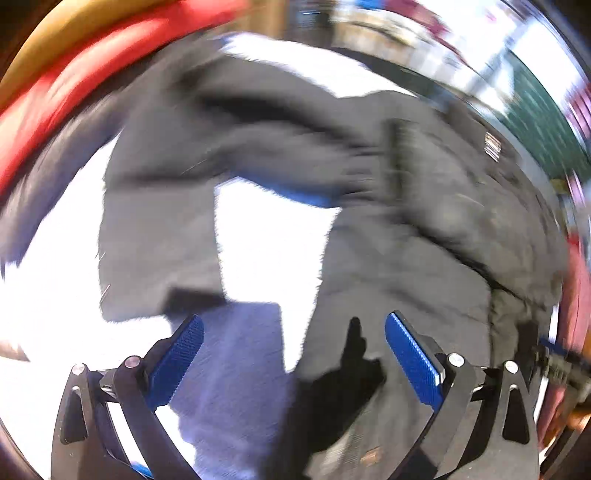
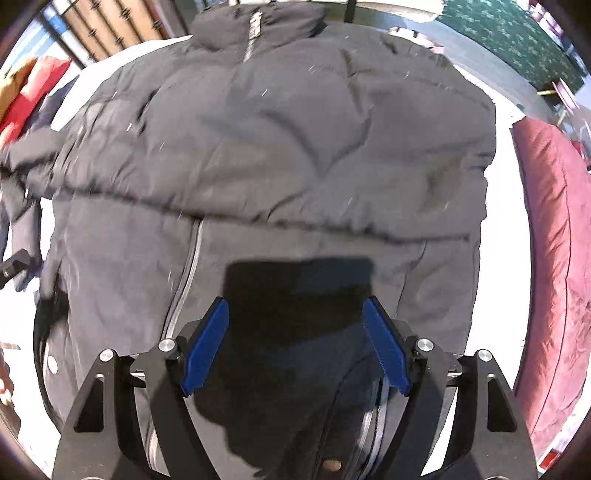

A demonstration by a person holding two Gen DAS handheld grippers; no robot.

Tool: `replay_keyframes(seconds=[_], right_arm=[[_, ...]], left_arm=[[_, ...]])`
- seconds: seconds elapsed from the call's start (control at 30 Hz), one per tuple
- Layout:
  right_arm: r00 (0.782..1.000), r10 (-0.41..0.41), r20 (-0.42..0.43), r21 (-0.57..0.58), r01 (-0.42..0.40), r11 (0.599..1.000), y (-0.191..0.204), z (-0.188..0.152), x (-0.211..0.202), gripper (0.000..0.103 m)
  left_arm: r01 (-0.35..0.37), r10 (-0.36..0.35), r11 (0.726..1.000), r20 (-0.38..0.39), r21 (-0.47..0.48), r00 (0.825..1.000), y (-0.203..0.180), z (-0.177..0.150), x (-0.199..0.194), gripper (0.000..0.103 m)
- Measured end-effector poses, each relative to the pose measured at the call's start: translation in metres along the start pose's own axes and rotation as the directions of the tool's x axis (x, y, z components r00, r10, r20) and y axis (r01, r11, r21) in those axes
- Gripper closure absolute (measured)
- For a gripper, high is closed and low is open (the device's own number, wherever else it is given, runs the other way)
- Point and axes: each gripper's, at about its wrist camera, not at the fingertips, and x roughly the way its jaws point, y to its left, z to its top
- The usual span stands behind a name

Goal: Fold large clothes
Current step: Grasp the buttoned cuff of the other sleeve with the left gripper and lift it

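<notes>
A large dark grey padded jacket (image 2: 280,155) lies front up on a white surface (image 2: 498,206), its zip running down the middle and one sleeve folded across the chest. My right gripper (image 2: 295,321) is open and empty, hovering over the jacket's lower part. In the blurred left wrist view the jacket (image 1: 424,240) spreads to the right and its other sleeve (image 1: 159,229) bends out over the white surface (image 1: 269,251). My left gripper (image 1: 295,332) is open and empty above the sleeve's end and the jacket's side.
A dark red cushion (image 2: 554,266) lies along the right edge of the surface. Red and yellow fabric (image 2: 22,96) is piled at the far left; it also shows in the left wrist view (image 1: 74,81). A green patterned carpet (image 2: 509,33) lies beyond.
</notes>
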Motion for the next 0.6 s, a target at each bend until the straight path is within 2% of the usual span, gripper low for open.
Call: replay_keyframes(seconds=[0.1,0.17,0.23,0.3,0.37,0.43,0.5,0.6], right_arm=[[1.0,-0.015,-0.009,-0.048,0.014,0.999,0.011,-0.014,0.0,0.028],[1.0,-0.024,-0.01,-0.066,0.023,0.998,0.018,-0.021,-0.001,0.028],[1.0,-0.018,-0.014,-0.059,0.017,0.998,0.022,-0.026,-0.001,0.028],[1.0,-0.009,-0.016,-0.045,0.009,0.999,0.021,-0.025,-0.001,0.028],[1.0,-0.016,-0.011,-0.049,0.016,0.999,0.026,-0.024,-0.003,0.028],[1.0,-0.023,0.0,-0.065,0.023,0.998,0.033,-0.023,-0.007,0.028],[1.0,-0.026,0.005,-0.078,0.026,0.997,0.033,-0.012,-0.014,0.028],[1.0,-0.025,0.006,-0.081,0.025,0.996,0.04,-0.006,-0.017,0.028]], left_arm=[[0.037,-0.041,0.977,-0.018,-0.21,0.999,0.057,-0.006,0.0,0.008],[0.085,-0.094,0.936,-0.01,-0.341,0.995,0.086,-0.009,0.001,0.009],[0.136,-0.147,0.895,0.007,-0.426,0.989,0.103,-0.009,0.004,0.009],[0.154,-0.162,0.869,0.023,-0.469,0.986,0.111,-0.004,0.009,0.009],[0.145,-0.158,0.858,0.016,-0.493,0.987,0.115,0.001,0.017,0.011],[0.146,-0.169,0.838,0.004,-0.525,0.986,0.117,0.005,0.027,0.021],[0.13,-0.158,0.817,-0.002,-0.561,0.987,0.118,0.009,0.033,0.023],[0.111,-0.133,0.809,0.005,-0.577,0.991,0.117,0.015,0.033,0.026]])
